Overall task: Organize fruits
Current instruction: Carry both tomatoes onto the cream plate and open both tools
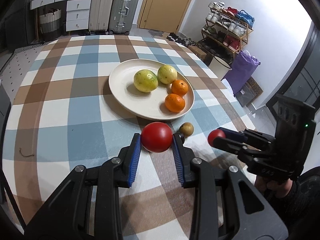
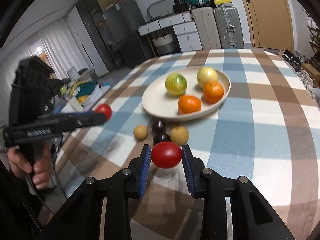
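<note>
In the left wrist view my left gripper (image 1: 156,140) is shut on a red tomato (image 1: 157,134), its blue pads pressing both sides just in front of the cream plate (image 1: 124,92). On the plate lie two yellow-green fruits (image 1: 145,80) and two oranges (image 1: 175,102). My right gripper (image 2: 166,152) is shut on a second red tomato (image 2: 166,156), held just above the checked cloth. Right behind that tomato lie two tan round fruits (image 2: 179,135) and two dark ones (image 2: 158,126). Each gripper shows from the side in the other's view, with its tomato at the tips.
The checked tablecloth (image 1: 60,104) covers the whole table, with bare cloth left of the plate. A person's hand (image 2: 34,166) grips the left handle. Suitcases (image 1: 124,10), white drawers and a shoe rack (image 1: 228,30) stand beyond the table's far edge.
</note>
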`<state>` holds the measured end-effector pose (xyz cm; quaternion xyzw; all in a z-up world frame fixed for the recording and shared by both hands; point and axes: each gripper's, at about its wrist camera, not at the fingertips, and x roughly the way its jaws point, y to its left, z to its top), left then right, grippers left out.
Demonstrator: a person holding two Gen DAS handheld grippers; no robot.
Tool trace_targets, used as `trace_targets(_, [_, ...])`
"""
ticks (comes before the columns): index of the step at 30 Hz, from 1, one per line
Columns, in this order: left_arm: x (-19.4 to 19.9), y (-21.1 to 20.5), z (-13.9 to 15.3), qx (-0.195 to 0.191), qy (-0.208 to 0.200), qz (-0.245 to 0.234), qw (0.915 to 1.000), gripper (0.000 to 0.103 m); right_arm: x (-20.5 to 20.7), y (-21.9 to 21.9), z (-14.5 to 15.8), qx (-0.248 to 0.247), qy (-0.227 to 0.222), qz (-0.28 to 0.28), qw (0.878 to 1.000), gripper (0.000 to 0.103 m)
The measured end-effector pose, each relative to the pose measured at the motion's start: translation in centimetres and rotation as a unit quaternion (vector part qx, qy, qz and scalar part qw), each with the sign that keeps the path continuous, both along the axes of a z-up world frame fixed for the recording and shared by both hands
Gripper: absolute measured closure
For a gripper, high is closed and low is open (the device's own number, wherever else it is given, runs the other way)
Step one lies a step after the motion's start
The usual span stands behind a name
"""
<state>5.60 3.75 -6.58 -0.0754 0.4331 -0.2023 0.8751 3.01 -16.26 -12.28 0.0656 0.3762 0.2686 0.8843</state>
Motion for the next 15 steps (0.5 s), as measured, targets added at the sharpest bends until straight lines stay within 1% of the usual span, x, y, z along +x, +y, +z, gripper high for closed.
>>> trace_targets(4, [1.7,-0.3,-0.2,-0.007,0.005,0.002,1.0000,0.075,1.0,-0.4,1.0,0.017,-0.002,0.000,1.000,0.071])
trace_targets(7, [3.1,-0.7,-0.3,-0.008,0.010,0.001,0.9999,0.075,2.0,-0.5,1.4,0.020,-0.004,-0.001,1.000,0.071])
trace_targets(15, [6.7,-2.0,-1.4,-0.010,0.027,-0.007,0.9996,0.075,5.2,-0.6,1.6,0.033,0.002,0.002,0.999,0.071])
